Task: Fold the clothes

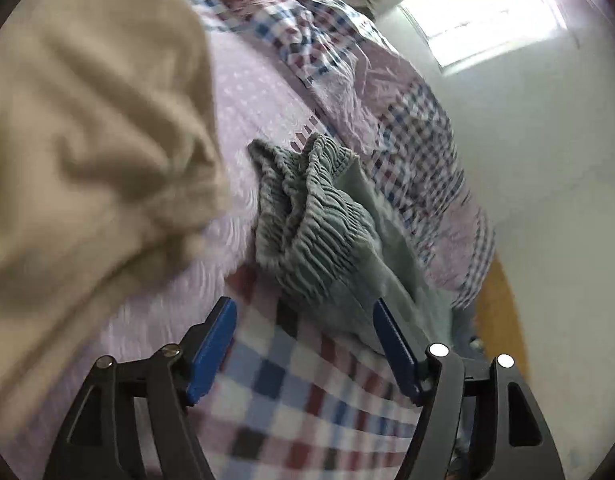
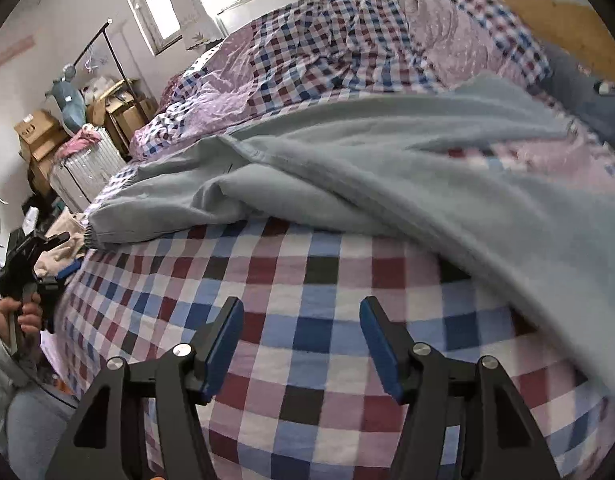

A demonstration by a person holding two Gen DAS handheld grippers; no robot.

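Grey-green trousers lie on the checked bedsheet (image 2: 307, 312). In the left wrist view their ruched elastic waistband (image 1: 307, 216) is bunched just ahead of my left gripper (image 1: 303, 320), which is open and empty, apart from the cloth. In the right wrist view the trouser legs (image 2: 387, 168) stretch across the bed, a cuff (image 2: 92, 236) at the left edge. My right gripper (image 2: 301, 320) is open and empty over bare sheet, short of the trousers. The left gripper also shows at the far left of the right wrist view (image 2: 63, 254). A beige garment (image 1: 87, 140) fills the left of the left wrist view.
A rumpled checked and lilac quilt (image 2: 347, 40) is heaped at the far side of the bed. Cardboard boxes (image 2: 39, 132), a radiator-like white unit (image 2: 87, 168) and clutter stand by the wall left of the bed. A wooden headboard (image 2: 567, 28) is at the right.
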